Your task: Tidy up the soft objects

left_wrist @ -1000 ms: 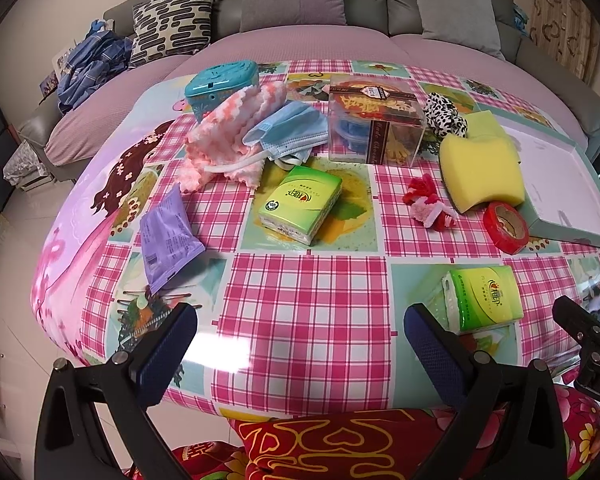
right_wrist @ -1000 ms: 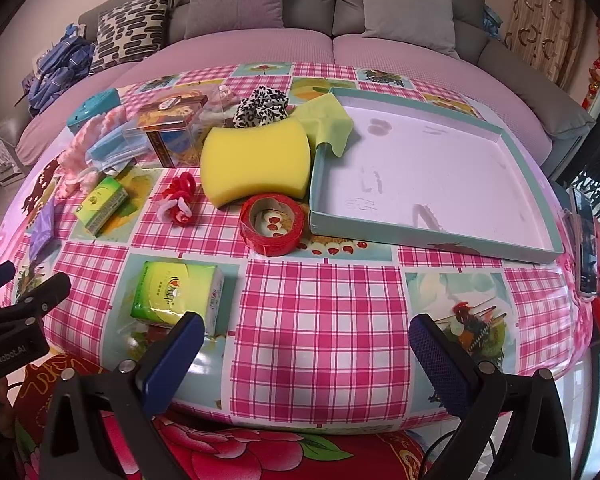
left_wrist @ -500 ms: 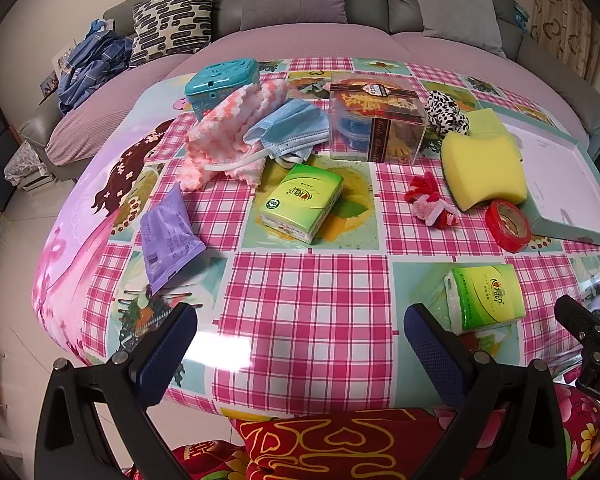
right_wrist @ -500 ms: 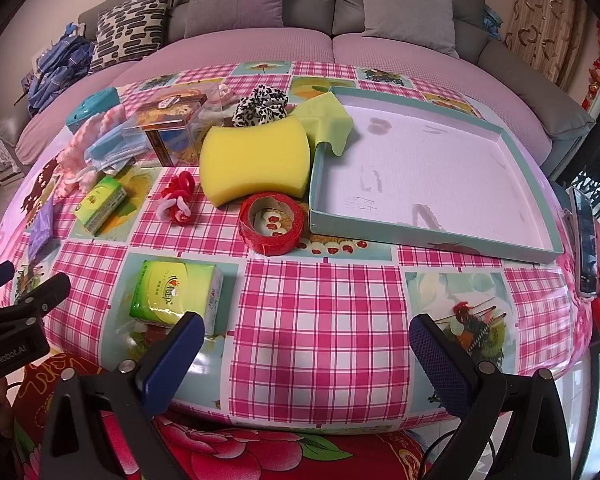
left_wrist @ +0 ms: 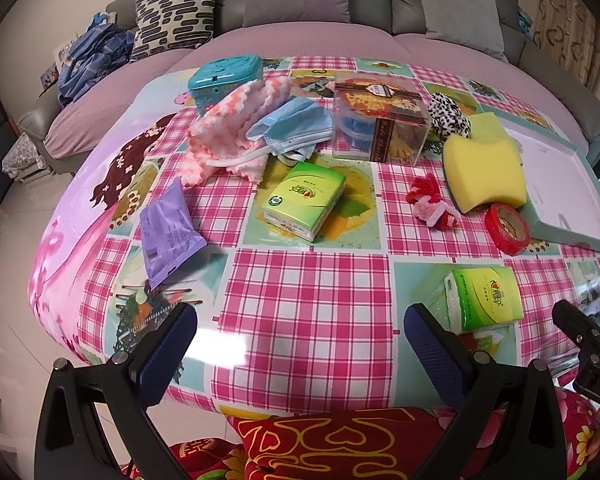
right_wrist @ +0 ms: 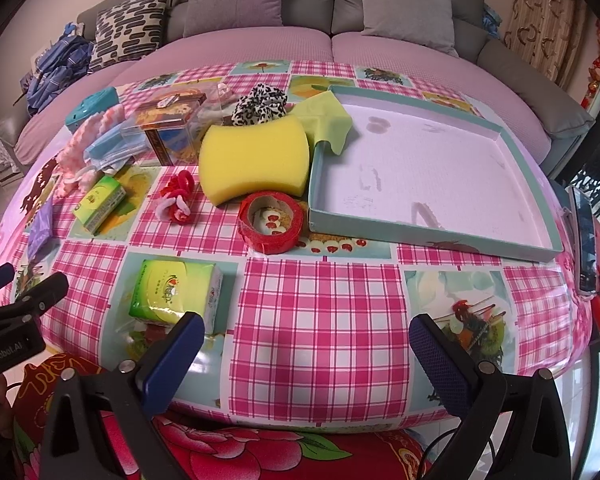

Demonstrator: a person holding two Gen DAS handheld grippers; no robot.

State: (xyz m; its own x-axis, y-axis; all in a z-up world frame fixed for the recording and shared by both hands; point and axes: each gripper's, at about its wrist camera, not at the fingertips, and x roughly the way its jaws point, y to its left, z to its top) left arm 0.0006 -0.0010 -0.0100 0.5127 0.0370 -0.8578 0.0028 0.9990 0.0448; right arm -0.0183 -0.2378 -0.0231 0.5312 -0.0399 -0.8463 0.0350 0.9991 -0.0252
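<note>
Two hand-held claws hover side by side over the near edge of a counter (right_wrist: pixel 320 320) covered in a pink checked cloth, both pointing forward across it toward a grey sofa. The left claw (left_wrist: pixel 300 344) is spread wide with nothing between its blue-padded fingers (left_wrist: pixel 168 356), held level above the cloth and apart from every object. The right claw (right_wrist: pixel 306 348) is likewise wide open and empty, level with the left one and to its right; its left finger (right_wrist: pixel 172 360) sits just in front of a green tissue pack (right_wrist: pixel 176 294) without clearly touching it. The soft things lie scattered over the counter. A second green tissue pack (left_wrist: pixel 304 200) rests near the middle, with a purple sachet (left_wrist: pixel 168 232) to its left. Behind them a pink knitted cloth (left_wrist: pixel 232 132) and a blue face mask (left_wrist: pixel 296 128) overlap, next to a teal case (left_wrist: pixel 224 78) and a clear gift box (left_wrist: pixel 380 120). Toward the right sit a red and white fluffy toy (right_wrist: pixel 176 198), a yellow sponge (right_wrist: pixel 254 158), a roll of red tape (right_wrist: pixel 270 220) and a black and white scrunchie (right_wrist: pixel 260 106). A yellow-green cloth (right_wrist: pixel 328 124) drapes over the corner of a shallow teal tray (right_wrist: pixel 432 236), whose pale floor holds nothing else.
</note>
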